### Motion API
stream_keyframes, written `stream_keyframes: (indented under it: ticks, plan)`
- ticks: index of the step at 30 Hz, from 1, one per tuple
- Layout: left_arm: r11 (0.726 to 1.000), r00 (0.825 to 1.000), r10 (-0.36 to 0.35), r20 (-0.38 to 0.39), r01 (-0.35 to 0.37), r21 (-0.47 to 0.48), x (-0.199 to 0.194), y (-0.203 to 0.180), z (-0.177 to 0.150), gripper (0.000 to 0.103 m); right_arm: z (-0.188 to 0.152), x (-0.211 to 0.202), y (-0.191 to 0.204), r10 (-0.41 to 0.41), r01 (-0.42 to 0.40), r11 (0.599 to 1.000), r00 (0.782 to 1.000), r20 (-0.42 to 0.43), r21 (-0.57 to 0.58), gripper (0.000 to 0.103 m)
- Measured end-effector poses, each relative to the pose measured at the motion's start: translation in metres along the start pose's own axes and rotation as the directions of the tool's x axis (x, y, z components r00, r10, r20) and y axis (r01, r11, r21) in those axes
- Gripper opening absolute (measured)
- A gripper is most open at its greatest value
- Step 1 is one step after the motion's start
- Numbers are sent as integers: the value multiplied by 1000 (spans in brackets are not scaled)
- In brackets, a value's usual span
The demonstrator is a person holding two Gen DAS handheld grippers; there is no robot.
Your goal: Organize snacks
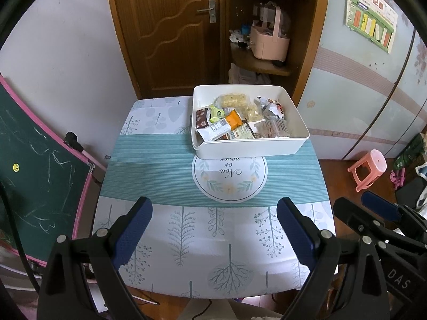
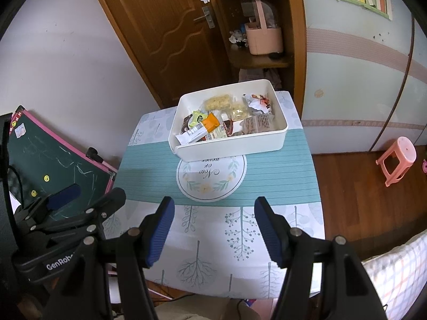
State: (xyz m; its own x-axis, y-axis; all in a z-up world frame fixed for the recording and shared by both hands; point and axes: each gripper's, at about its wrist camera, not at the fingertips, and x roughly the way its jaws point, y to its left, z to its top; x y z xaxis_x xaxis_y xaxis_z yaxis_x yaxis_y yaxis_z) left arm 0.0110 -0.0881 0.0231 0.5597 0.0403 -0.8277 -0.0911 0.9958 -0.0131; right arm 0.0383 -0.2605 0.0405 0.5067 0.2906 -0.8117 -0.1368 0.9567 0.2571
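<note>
A white rectangular bin [image 1: 250, 148] [image 2: 234, 144] stands at the far side of the small table, filled with several wrapped snacks [image 1: 237, 114] [image 2: 226, 117]: an orange packet, pale puffed bars, brown and silver wrappers. My left gripper [image 1: 214, 208] hovers over the near part of the table, open, nothing between its blue pads. My right gripper [image 2: 214, 208] hangs beside it, also open and empty. Each gripper shows at the edge of the other's view. Both sit well short of the bin.
The table wears a cloth [image 1: 160, 160] with teal stripes and tree prints. A green chalkboard [image 1: 32, 165] leans at the left. A pink stool [image 1: 369, 169] stands on the wooden floor at right. Behind the table are a wooden door [image 1: 170, 32] and corner shelves.
</note>
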Motion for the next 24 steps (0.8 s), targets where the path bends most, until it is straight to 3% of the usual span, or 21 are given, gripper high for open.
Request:
stream_keyframes:
  ticks: [24]
  plan:
    - [1000, 1000, -1, -3, 0, -3, 0, -1, -1, 94, 0, 0, -2, 4, -4, 1000, 1000, -1, -4, 63]
